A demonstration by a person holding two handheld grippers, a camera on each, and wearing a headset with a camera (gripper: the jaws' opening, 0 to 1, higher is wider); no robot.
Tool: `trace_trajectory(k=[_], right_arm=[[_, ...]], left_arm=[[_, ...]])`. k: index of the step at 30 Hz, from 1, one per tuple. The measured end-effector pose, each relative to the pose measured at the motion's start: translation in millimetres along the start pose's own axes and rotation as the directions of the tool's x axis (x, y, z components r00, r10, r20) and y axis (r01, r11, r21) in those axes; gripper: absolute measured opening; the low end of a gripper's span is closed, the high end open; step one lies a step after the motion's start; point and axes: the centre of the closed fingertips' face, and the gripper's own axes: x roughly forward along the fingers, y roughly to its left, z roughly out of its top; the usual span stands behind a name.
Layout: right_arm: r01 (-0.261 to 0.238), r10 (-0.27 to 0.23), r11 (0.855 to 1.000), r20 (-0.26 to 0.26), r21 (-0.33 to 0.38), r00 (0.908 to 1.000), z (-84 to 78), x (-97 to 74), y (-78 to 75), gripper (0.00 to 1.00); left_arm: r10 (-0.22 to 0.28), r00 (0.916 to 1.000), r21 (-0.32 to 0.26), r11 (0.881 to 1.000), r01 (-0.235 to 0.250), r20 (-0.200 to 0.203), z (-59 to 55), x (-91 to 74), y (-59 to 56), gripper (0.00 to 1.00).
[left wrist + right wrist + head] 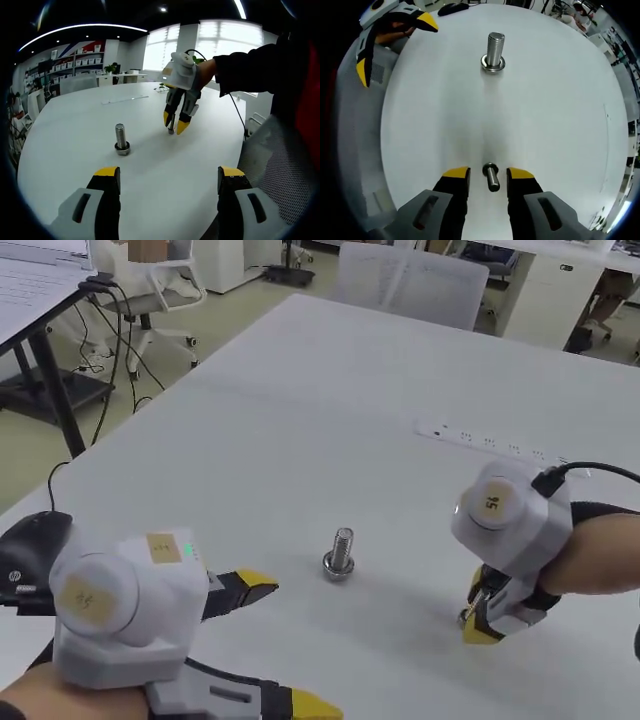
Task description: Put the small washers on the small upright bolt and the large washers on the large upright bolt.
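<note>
The left gripper (285, 645) and right gripper (477, 608) are pale grey with yellow-tipped jaws; sleeve (250, 65) seemingly black

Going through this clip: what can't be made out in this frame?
Right gripper view: whether the small bolt carries any washer; its base is foreshortened.
Head view: small bolt hidden behind the right gripper.
All views: whether the ring at the large bolt base is washers, and how many; too small.
</note>
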Motion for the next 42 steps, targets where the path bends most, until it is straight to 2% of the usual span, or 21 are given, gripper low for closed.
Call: trace_trajectory(k=[14, 17, 20, 23, 27, 28, 29, 30, 32, 36, 42], right_arm=[[-0.015, 0.013, 0.998, 0.042, 0.054, 0.9991, -3.4, -1.4, 3.6, 0.57], [-0.016, 0.011, 0.997, 0.067, 0.075, 0.9977, -2.1, -2.3, 4.0, 0.66], [-0.034, 0.022, 0.994, 0.117, 0.1, 0.9929, 1.7, -3.9, 8.0, 0.79], [-0.047, 0.029, 0.992, 0.155, 0.118, 0.9875, 3.8, -5.6, 11.6, 0.87], [-0.048, 0.017, 0.988, 0.209, 0.145, 0.9777, 6.6, -8.0, 12.9, 0.98], [-0.043, 0.005, 0.987, 0.236, 0.156, 0.9717, 8.5, -8.7, 12.5, 1.0], [-0.048, 0.011, 0.987, 0.233, 0.153, 0.9725, 6.0, -9.7, 14.3, 1.0], [-0.049, 0.006, 0.985, 0.252, 0.163, 0.9677, 6.8, -10.5, 15.1, 1.0], [-0.048, 0.001, 0.984, 0.263, 0.172, 0.9648, 4.6, -12.2, 17.1, 1.0], [-0.026, -0.028, 0.982, 0.28, 0.186, 0.9595, 1.0, -15.8, 17.8, 1.0], [-0.007, -0.067, 0.975, 0.327, 0.221, 0.9427, 2.6, -23.9, 19.7, 1.0]], left_arm=[[-0.002, 1.0, 0.003, 1.0, 0.002, -0.001, 1.0, 0.9, -1.0, 0.8], [-0.001, 1.0, 0.003, 1.0, 0.001, 0.0, 1.8, 1.0, -0.6, 0.8], [-0.002, 1.0, 0.004, 1.0, 0.002, -0.002, 2.2, 1.3, -0.7, 0.8], [-0.004, 1.0, 0.007, 1.0, 0.004, -0.004, 2.5, 1.6, -0.9, 0.8], [-0.005, 1.0, 0.01, 1.0, 0.005, -0.005, 3.6, 1.7, -1.0, 0.8], [-0.007, 1.0, 0.01, 1.0, 0.007, -0.005, 3.8, 1.5, -1.1, 0.8], [-0.007, 1.0, 0.01, 1.0, 0.007, -0.005, 4.0, 1.5, -1.0, 0.8], [-0.007, 1.0, 0.011, 1.0, 0.007, -0.005, 4.4, 1.4, -0.9, 0.8], [-0.009, 0.9999, 0.014, 1.0, 0.009, -0.006, 4.7, 1.6, -0.9, 0.8], [-0.014, 0.9999, 0.017, 1.0, 0.014, -0.007, 5.2, 1.6, -1.1, 0.81], [-0.02, 0.9998, 0.021, 1.0, 0.02, -0.006, 7.0, 0.7, -0.2, 0.81]])
